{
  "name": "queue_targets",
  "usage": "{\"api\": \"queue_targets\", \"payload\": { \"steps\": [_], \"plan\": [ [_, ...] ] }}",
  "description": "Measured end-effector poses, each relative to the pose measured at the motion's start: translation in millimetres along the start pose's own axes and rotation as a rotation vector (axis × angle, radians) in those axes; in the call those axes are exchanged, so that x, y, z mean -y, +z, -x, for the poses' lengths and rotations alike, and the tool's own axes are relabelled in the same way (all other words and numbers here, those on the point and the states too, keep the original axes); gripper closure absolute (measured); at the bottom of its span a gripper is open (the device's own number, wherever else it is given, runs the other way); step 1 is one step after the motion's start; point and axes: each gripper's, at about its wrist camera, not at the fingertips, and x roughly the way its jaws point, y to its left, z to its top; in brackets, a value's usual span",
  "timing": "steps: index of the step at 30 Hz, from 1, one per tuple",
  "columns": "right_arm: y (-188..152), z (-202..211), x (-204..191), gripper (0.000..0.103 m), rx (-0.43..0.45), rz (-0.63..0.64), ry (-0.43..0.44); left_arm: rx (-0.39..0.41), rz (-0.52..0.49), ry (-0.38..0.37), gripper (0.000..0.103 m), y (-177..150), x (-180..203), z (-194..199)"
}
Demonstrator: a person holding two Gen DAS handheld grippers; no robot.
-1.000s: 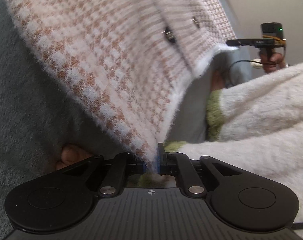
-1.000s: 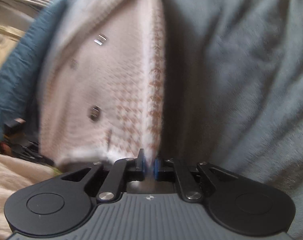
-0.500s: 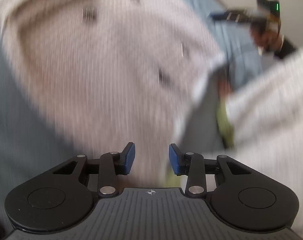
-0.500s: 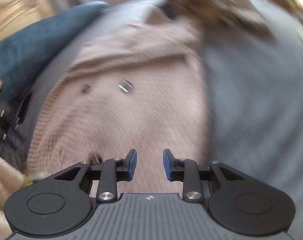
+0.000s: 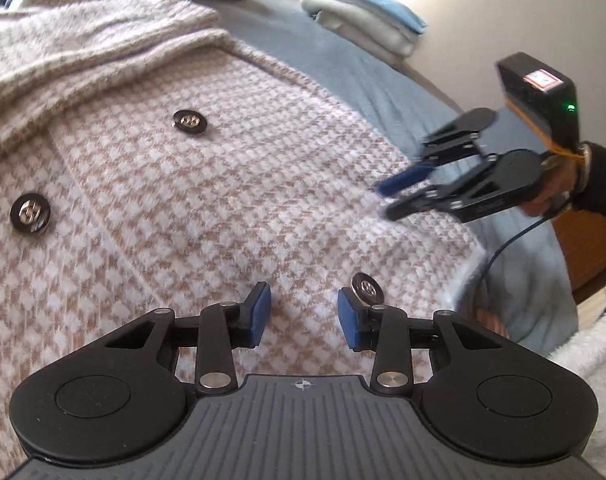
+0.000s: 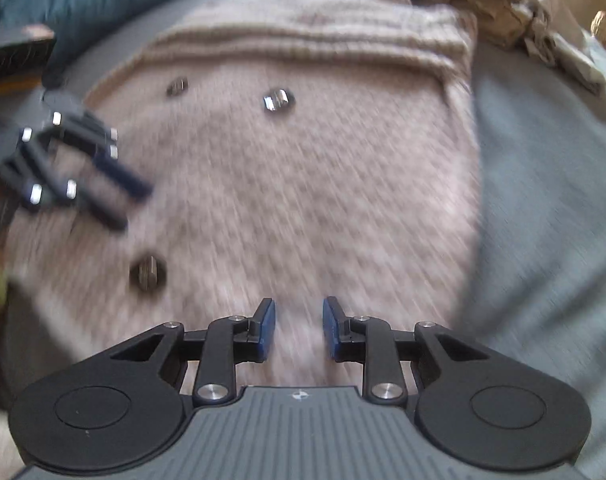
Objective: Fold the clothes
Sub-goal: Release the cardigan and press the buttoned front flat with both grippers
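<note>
The fuzzy pink-and-white houndstooth cardigan point(image 5: 207, 208) with dark metal buttons point(image 5: 189, 121) lies flat on the grey-blue bedspread point(image 5: 355, 76) — its long axis runs away from both grippers, with the ribbed folded-over end point(image 6: 323, 36) at the far side. The left gripper point(image 5: 303, 316) hovers over the near end, jaws parted, nothing between them. The right gripper point(image 6: 298, 330) — jaws having just opened, then eased slightly inward — also hangs empty above the knit.

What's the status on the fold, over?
Left gripper open, right gripper open, both empty. Pink-and-white houndstooth knit cardigan flat on grey blanket. Nothing in the way.
</note>
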Motion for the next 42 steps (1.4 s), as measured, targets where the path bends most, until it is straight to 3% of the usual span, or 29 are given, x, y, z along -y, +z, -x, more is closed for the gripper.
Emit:
{"api": "queue_targets", "payload": {
  "steps": [1,6,9,12,13,19,21,23,24,29,31,34,36,39,42],
  "plan": [
    [0,7,3,0.076,-0.01,0.002,-0.011,0.0,0.031,-0.008,0.066,0,-3,-2],
    [45,3,10,0.076,0.166,-0.013,-0.047,-0.003,0.069,-0.006,0.066,1,0,-5],
    [59,-29,25,0.076,0.112,0.001,-0.133,0.002,0.027,0.015,0.066,-2,7,-2],
    [53,-31,54,0.078,0.067,-0.06,-0.151,0.015,0.025,0.022,0.066,-5,7,-1],
    [51,-25,60,0.086,0.064,-0.088,-0.146,0.018,0.028,0.022,0.066,-6,7,-1],
    [38,1,30,0.085,0.094,-0.041,-0.027,0.007,0.022,0.001,0.066,-5,3,-1],
    [13,-2,17,0.085,0.025,0.032,0.003,0.0,0.014,-0.007,0.066,-5,2,-1],
    [-17,-3,19,0.086,-0.084,0.072,-0.073,-0.001,0.009,-0.011,0.066,-5,1,0],
    [-23,5,24,0.085,-0.087,0.055,-0.081,0.0,0.008,-0.012,0.066,-6,1,0],
    [1,43,13,0.084,0.025,0.009,-0.048,0.009,0.006,-0.006,0.065,-8,1,-1],
    [14,36,-8,0.084,0.076,0.026,0.056,0.015,0.011,-0.002,0.065,-9,2,-1],
    [14,4,-34,0.084,0.016,0.103,0.093,0.02,0.016,0.008,0.065,-13,5,4],
    [3,-19,-40,0.083,-0.06,0.122,0.085,0.042,-0.012,0.035,0.065,-22,12,16],
    [-4,-16,-34,0.082,-0.022,0.067,0.096,0.123,-0.131,0.085,0.065,-41,25,45],
    [-6,-16,-29,0.082,-0.025,0.012,0.103,0.173,-0.086,0.185,0.065,-44,13,59]
  ]
}}
